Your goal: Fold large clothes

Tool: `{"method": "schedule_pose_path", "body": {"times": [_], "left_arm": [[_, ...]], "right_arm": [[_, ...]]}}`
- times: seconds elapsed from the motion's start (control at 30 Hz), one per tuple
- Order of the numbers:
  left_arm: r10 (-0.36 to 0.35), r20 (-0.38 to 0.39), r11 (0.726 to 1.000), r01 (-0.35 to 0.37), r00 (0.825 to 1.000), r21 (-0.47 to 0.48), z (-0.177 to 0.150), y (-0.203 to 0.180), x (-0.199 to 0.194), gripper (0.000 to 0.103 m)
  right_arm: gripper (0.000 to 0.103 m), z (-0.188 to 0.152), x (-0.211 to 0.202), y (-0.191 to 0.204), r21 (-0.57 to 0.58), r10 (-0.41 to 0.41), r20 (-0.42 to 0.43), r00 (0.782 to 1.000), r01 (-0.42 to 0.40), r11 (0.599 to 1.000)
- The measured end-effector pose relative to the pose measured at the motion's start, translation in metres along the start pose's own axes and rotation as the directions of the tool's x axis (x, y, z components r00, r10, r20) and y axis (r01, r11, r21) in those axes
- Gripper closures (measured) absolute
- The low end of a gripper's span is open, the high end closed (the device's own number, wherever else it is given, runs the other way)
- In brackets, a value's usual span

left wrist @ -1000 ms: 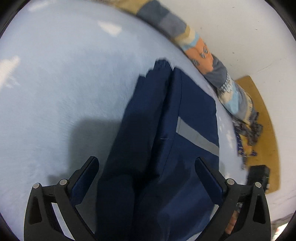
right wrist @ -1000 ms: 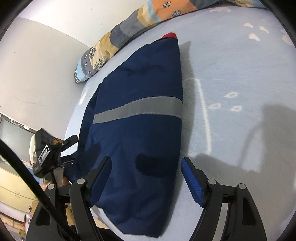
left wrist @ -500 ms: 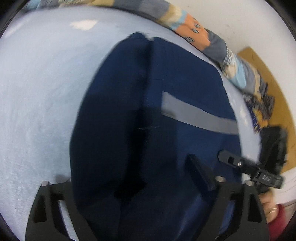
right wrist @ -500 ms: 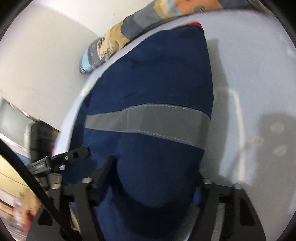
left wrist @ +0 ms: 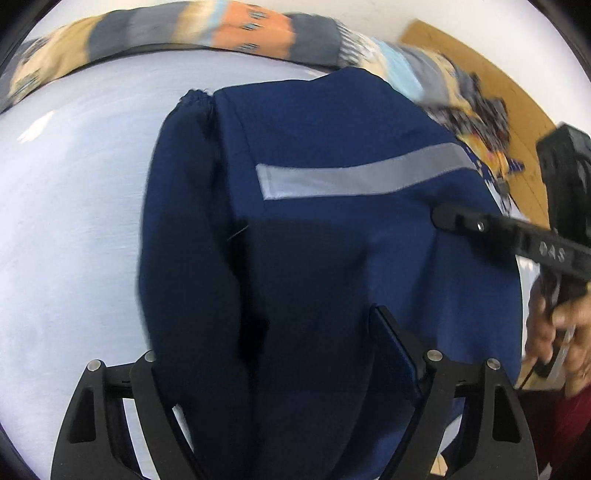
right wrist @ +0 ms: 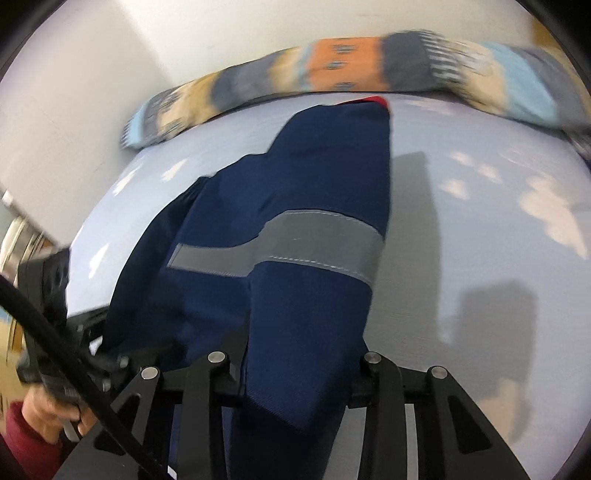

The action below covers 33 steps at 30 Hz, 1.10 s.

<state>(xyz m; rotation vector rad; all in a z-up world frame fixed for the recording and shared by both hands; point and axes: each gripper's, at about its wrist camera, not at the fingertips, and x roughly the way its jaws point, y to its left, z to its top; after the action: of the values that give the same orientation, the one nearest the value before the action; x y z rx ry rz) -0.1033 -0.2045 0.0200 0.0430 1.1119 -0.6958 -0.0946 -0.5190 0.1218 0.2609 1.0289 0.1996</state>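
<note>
A navy jacket [left wrist: 332,184] with a grey reflective stripe [left wrist: 354,177] lies folded lengthways on the pale blue bed; it also shows in the right wrist view [right wrist: 325,177]. My left gripper [left wrist: 273,354] is shut on the jacket's near hem, with cloth bunched between the fingers. My right gripper [right wrist: 295,369] is shut on the other part of the near hem and holds it raised. The right gripper's finger [left wrist: 480,225] shows over the jacket in the left wrist view. The left gripper [right wrist: 85,354] shows at the lower left of the right wrist view.
A patterned quilt roll [left wrist: 240,33] lies along the far edge of the bed [left wrist: 74,221] by the white wall; it also shows in the right wrist view [right wrist: 351,70]. A wooden floor [left wrist: 517,92] shows to the right of the bed.
Both grippers went from open over the near hem to closed on it. The near end of the jacket has been lifted and drawn toward the far end.
</note>
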Motion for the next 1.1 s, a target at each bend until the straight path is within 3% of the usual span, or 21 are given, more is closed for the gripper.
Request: {"method": "schedule_pose_path", "body": {"times": [0.13,0.2,0.3,0.33,0.43,0.5,0.53,0.57,0.67,0.73,0.77,0.87,0.93,1.0,1.07,1.1], "left_arm": [[0.085,0.03,0.996,-0.086,0.996,0.023,0.002,-0.014,-0.004,0.019],[0.134,0.078,0.991,-0.135,0.988,0.008,0.003,-0.013,-0.017,0.019],[0.245,0.195,0.967,-0.254,0.95,0.022,-0.003,-0.021,-0.044,0.019],[0.293,0.247,0.95,-0.311,0.924,0.038,-0.008,-0.027,-0.055,0.019],[0.35,0.337,0.916,-0.395,0.874,0.072,-0.032,-0.042,-0.072,0.019],[0.366,0.371,0.902,-0.423,0.854,0.083,-0.048,-0.051,-0.074,0.019],[0.366,0.377,0.896,-0.432,0.851,0.104,-0.059,-0.056,-0.075,0.019],[0.374,0.369,0.888,-0.443,0.851,0.122,-0.064,-0.061,-0.068,0.019],[0.444,0.267,0.851,-0.496,0.855,0.174,-0.072,-0.057,-0.035,0.019],[0.441,0.167,0.867,-0.467,0.882,0.176,-0.075,-0.044,-0.014,0.018],[0.432,0.156,0.877,-0.454,0.888,0.159,-0.076,-0.04,-0.014,0.018],[0.419,0.188,0.888,-0.444,0.888,0.121,-0.073,-0.04,-0.027,0.019],[0.392,0.249,0.9,-0.425,0.886,0.095,-0.073,-0.043,-0.042,0.019],[0.382,0.318,0.904,-0.423,0.868,0.068,-0.074,-0.043,-0.058,0.019],[0.396,0.38,0.893,-0.447,0.836,0.051,-0.072,-0.045,-0.066,0.019],[0.405,0.397,0.889,-0.457,0.824,0.042,-0.071,-0.047,-0.067,0.018]], "right_arm": [[0.046,-0.012,-0.004,-0.043,0.127,-0.078,-0.047,0.996,0.083,0.988],[0.045,-0.015,-0.014,-0.058,0.202,-0.11,-0.033,0.993,0.114,0.973],[0.043,-0.018,-0.049,-0.05,0.187,-0.09,0.044,0.995,0.081,0.979],[0.041,-0.022,-0.059,-0.041,0.157,-0.082,0.067,0.994,0.071,0.985],[0.041,-0.041,-0.076,-0.008,0.103,-0.032,0.114,0.993,0.02,0.994],[0.05,-0.059,-0.079,0.011,0.079,0.003,0.115,0.993,-0.012,0.997],[0.064,-0.071,-0.076,0.023,0.059,0.017,0.104,0.994,-0.023,0.998],[0.071,-0.081,-0.074,0.031,0.042,0.016,0.091,0.996,-0.02,0.999],[0.073,-0.11,-0.056,0.052,-0.021,-0.049,0.036,0.998,0.05,0.999],[0.073,-0.124,-0.033,0.05,-0.012,-0.075,-0.037,0.996,0.075,0.997],[0.073,-0.13,-0.024,0.05,-0.006,-0.074,-0.072,0.995,0.073,0.997],[0.073,-0.125,-0.018,0.049,0.004,-0.065,-0.088,0.994,0.066,0.998],[0.073,-0.119,-0.028,0.045,0.043,0.005,-0.067,0.998,-0.002,0.999],[0.066,-0.112,-0.048,0.045,0.054,0.054,0.004,0.999,-0.055,0.997],[0.033,-0.106,-0.065,0.047,0.018,-0.015,0.084,0.996,0.014,1.0],[0.029,-0.106,-0.07,0.047,0.013,-0.055,0.111,0.992,0.054,0.998]]}}
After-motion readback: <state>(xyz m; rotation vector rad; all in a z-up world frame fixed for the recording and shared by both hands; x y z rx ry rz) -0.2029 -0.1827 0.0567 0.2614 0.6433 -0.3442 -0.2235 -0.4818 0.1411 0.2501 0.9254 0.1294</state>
